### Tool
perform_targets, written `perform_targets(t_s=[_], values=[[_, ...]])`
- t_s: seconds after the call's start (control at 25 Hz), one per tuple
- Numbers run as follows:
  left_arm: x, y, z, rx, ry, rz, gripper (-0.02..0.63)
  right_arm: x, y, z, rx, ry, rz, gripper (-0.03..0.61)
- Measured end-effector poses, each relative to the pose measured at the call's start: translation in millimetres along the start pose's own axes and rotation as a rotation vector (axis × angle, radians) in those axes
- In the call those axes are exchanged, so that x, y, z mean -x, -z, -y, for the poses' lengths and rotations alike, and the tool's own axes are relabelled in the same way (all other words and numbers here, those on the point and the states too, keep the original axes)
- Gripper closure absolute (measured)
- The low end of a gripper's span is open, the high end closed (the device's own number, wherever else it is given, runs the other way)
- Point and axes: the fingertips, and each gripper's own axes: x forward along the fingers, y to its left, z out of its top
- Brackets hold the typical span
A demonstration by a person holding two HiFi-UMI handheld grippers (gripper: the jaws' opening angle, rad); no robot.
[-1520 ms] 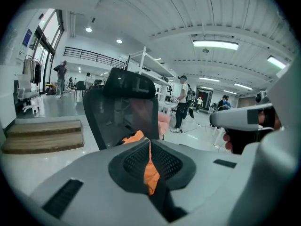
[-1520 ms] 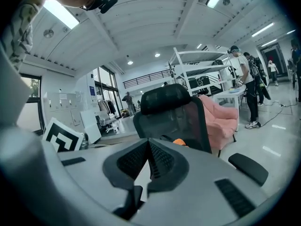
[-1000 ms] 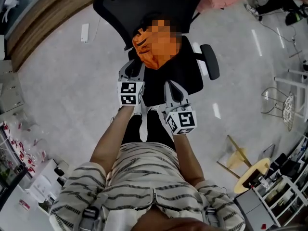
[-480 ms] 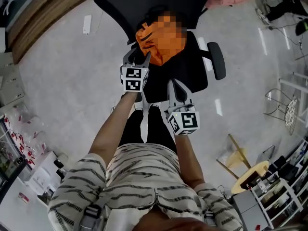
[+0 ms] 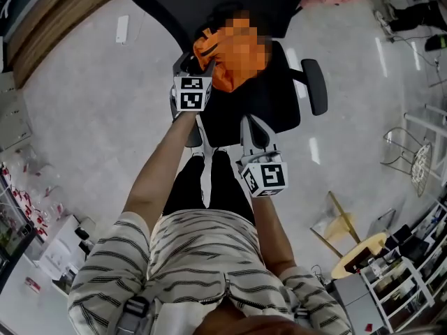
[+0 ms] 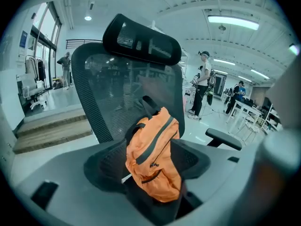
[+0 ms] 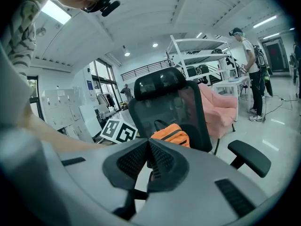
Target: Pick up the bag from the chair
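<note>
An orange bag (image 5: 209, 56) with dark straps leans on the backrest of a black mesh office chair (image 5: 265, 107), on its seat. In the left gripper view the bag (image 6: 153, 161) stands between my open jaws, whose black pads (image 6: 106, 166) flank its lower half. My left gripper (image 5: 197, 63) reaches the bag's left side in the head view. The right gripper (image 5: 250, 125) hangs back over the seat's front edge. Its pads (image 7: 162, 161) are pressed together with nothing between them, and the bag (image 7: 171, 135) lies farther off behind them.
The chair's armrest (image 5: 314, 86) sticks out at the right. A pink sofa (image 7: 221, 109) stands behind the chair. People (image 6: 202, 84) stand in the background. Wooden steps (image 6: 51, 128) lie to the left, white racks (image 5: 419, 145) to the right.
My left gripper has moved forward along the seat until its open jaws came round the bag. The right gripper has stayed about where it was.
</note>
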Motion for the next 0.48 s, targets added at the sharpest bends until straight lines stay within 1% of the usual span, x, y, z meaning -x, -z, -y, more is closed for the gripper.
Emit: perform_targets(t_s=[0.32, 0.48], values=[[-28.6, 13.3, -3.7, -0.038, 0.017, -0.058, 0.321, 0.5, 6.9, 13.2, 0.0, 0.018, -0.019, 0.561], [-41.1, 14.3, -5.0, -0.085, 0.014, -0.066, 0.321, 3.6, 10.7, 18.1, -0.006, 0.038, -0.023, 0.561]])
